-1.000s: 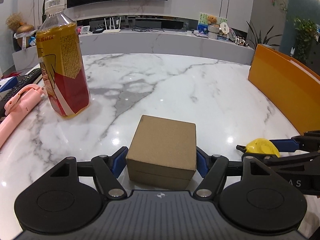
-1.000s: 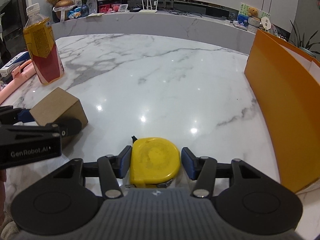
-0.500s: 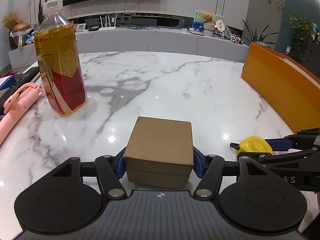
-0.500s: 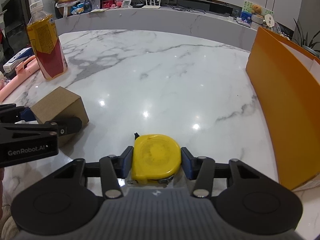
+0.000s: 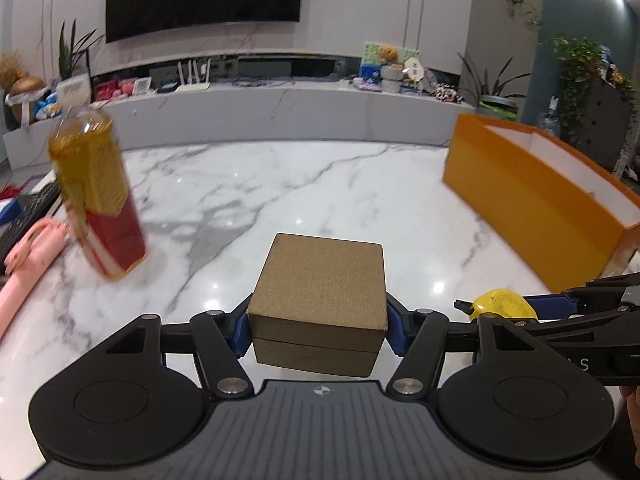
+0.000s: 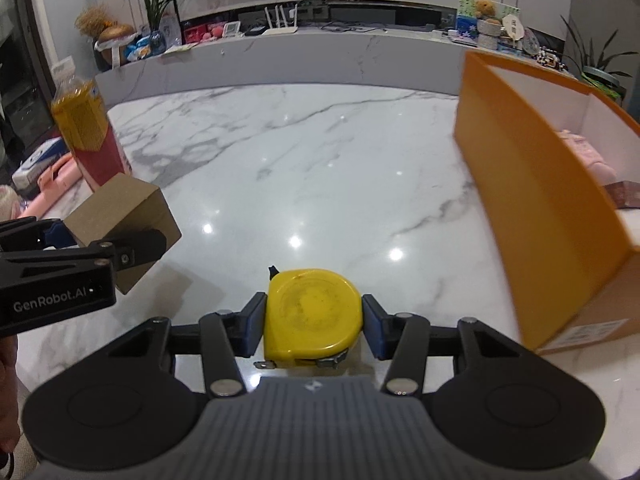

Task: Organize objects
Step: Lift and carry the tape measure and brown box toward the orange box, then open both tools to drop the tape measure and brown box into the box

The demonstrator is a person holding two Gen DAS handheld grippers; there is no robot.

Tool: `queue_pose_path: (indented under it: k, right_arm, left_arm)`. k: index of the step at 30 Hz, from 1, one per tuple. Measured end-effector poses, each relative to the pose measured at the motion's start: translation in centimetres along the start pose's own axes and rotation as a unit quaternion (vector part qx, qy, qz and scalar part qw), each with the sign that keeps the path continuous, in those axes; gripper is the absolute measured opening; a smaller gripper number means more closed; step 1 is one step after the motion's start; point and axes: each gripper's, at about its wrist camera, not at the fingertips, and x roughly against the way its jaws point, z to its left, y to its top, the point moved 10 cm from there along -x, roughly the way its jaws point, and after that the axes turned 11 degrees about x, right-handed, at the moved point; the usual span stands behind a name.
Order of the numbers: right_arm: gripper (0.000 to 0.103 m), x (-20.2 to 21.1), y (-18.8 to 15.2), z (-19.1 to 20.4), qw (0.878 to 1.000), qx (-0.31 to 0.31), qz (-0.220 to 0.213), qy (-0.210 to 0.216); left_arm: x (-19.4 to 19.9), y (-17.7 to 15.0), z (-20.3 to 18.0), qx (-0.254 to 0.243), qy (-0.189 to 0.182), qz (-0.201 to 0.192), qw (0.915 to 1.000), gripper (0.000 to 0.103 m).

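White marble surface [image 5: 304, 184], grey veins, glossy with light spots. Largest thing on it: orange box [image 6: 532, 200], open top, white inside, standing along the right edge; a pink item and a dark reddish item lie inside, too blurred to identify.

Left side of the surface: bottle [image 5: 98, 200] with amber drink and red-yellow label, upright, blurred. Beside it at the left edge, a pink handled object [image 5: 28, 264] lying flat, with a black keyboard [image 5: 28, 212] just behind it.

Left gripper [image 5: 318, 330]: blue pads pressed on both sides of the brown cardboard box [image 5: 320, 292], so it grips the box. Box is a cube with a lid seam near the bottom, held clear of the surface; the right wrist view shows it [image 6: 120, 216] tilted with its shadow underneath.

Right gripper [image 6: 314, 324]: pads clamped on either side of the yellow tape measure [image 6: 314, 314], flat face up, metal tape hook showing at the near edge. It sits between the pads, raised above the surface, near the orange box's near corner. From the left wrist view the tape measure [image 5: 502, 304] shows just right of the brown cardboard box, apart from it.

Part of a hand [image 6: 8, 396] is visible at the left edge of the right wrist view.
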Motion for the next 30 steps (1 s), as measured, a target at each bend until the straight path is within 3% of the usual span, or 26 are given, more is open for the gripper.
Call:
queue_pose_path:
  k: [19, 30]
  right_arm:
    - [0.052, 7.8, 4.4, -8.3, 0.997, -0.011, -0.069, -0.038]
    - [0.052, 9.5, 6.1, -13.8, 0.993, -0.025, -0.092, -0.067]
  left_arm:
    - [0.1, 4.6, -10.4, -0.063, -0.064, -0.038, 0.9952, 0.072]
    - [-1.6, 6.5, -15.9, -0.086, -0.102, -0.041, 0.9902, 0.072]
